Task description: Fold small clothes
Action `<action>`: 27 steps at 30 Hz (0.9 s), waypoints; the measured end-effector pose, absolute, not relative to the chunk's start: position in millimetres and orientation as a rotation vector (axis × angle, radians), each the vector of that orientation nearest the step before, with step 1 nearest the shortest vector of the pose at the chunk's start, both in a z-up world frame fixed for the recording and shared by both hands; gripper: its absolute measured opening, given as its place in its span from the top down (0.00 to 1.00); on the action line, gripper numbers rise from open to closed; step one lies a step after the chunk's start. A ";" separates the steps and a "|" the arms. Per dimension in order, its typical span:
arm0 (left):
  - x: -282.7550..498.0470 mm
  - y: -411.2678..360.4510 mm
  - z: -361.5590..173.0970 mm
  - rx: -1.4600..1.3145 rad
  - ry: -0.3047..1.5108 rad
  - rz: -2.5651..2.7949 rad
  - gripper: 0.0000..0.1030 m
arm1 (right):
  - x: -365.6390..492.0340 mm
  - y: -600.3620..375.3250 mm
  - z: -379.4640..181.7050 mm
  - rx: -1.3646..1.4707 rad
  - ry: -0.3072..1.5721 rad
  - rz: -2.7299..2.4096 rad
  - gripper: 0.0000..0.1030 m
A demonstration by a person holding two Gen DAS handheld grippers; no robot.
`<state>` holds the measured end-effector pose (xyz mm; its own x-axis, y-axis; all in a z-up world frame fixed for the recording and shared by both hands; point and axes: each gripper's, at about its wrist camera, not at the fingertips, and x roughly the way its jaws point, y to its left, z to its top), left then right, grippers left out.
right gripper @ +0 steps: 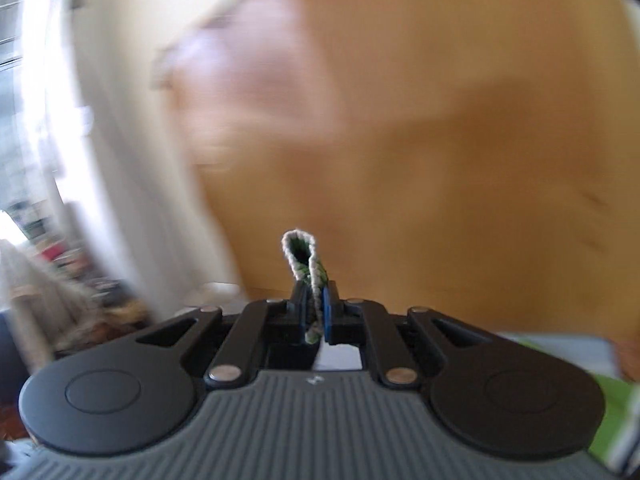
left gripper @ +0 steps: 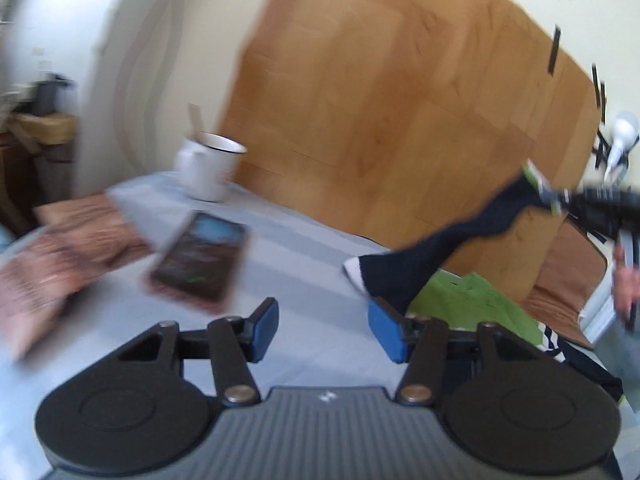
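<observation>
Desk has a pale blue-grey cloth on it, with a wood panel standing behind and a cream wall to the left. Both views are motion-blurred.

Left view: left claw is open, blue pads well apart, nothing between them, hovering over the cloth. A white mug sits at the back of the desk with something pale sticking out of it. A phone lies flat in front of the mug, screen up. Just left of the phone is a brown patterned item, too blurred to identify.

A dark sock hangs stretched diagonally in the air at right. Its green-and-white cuff is up at the right claw, its white toe is low, near the left claw's right pad. Under the sock a green garment lies on the desk, with a dark piece with white stripes at its near edge. The person's right hand shows at the right edge.

Right view: right claw is closed on the sock cuff; a loop of grey-green knit sticks up past the pads. The rest of the sock is hidden below the claw. Background is blurred wood panel and wall, with green fabric at the bottom right corner.
</observation>
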<state>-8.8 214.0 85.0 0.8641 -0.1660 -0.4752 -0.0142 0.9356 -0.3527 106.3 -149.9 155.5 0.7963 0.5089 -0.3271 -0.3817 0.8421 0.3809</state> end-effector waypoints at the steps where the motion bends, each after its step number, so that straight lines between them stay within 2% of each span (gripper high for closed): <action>1: 10.9 205.2 84.0 -0.360 0.546 -0.100 0.48 | 110.9 -169.4 140.4 0.342 0.457 0.451 0.90; 6: 109.8 160.8 66.5 -0.374 0.669 -0.172 0.41 | 124.7 -237.7 66.5 0.473 0.557 0.332 0.90; 11: 178.7 117.5 33.3 -0.356 0.807 -0.206 0.41 | 131.6 -268.4 24.2 0.651 0.618 0.386 0.88; 13: 192.4 104.4 18.3 -0.333 0.849 -0.177 0.62 | 130.0 -274.0 18.1 0.704 0.603 0.414 0.88; 14: 192.9 99.4 15.3 -0.314 0.832 -0.146 0.77 | 126.1 -276.1 18.7 0.724 0.587 0.422 0.89; 15: 192.0 94.6 15.6 -0.291 0.815 -0.134 0.87 | 124.0 -278.8 20.3 0.735 0.563 0.432 0.89; 20: 178.7 87.0 23.3 -0.258 0.691 -0.125 0.88 | 108.5 -296.7 27.9 0.793 0.404 0.488 0.89; 22: 181.2 82.0 15.3 -0.217 0.707 -0.085 0.88 | 111.7 -297.6 24.4 0.731 0.457 0.370 0.88; 23: 184.1 77.0 8.4 -0.176 0.733 -0.057 0.81 | 112.9 -295.1 23.0 0.660 0.480 0.304 0.85; 24: 183.0 72.1 5.4 -0.138 0.724 -0.034 0.78 | 112.7 -292.9 20.8 0.602 0.491 0.250 0.85; 25: 181.7 68.0 6.7 -0.113 0.718 -0.037 0.77 | 112.7 -292.7 19.2 0.582 0.503 0.217 0.82; 27: 180.2 60.5 4.8 -0.065 0.715 -0.023 0.72 | 110.3 -297.4 18.2 0.626 0.485 0.216 0.68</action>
<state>180.2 60.5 4.8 0.7549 -0.0434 -0.6544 -0.0014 0.9977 -0.0678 110.3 -297.4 18.2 0.8667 0.3364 -0.3684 -0.0493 0.7926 0.6077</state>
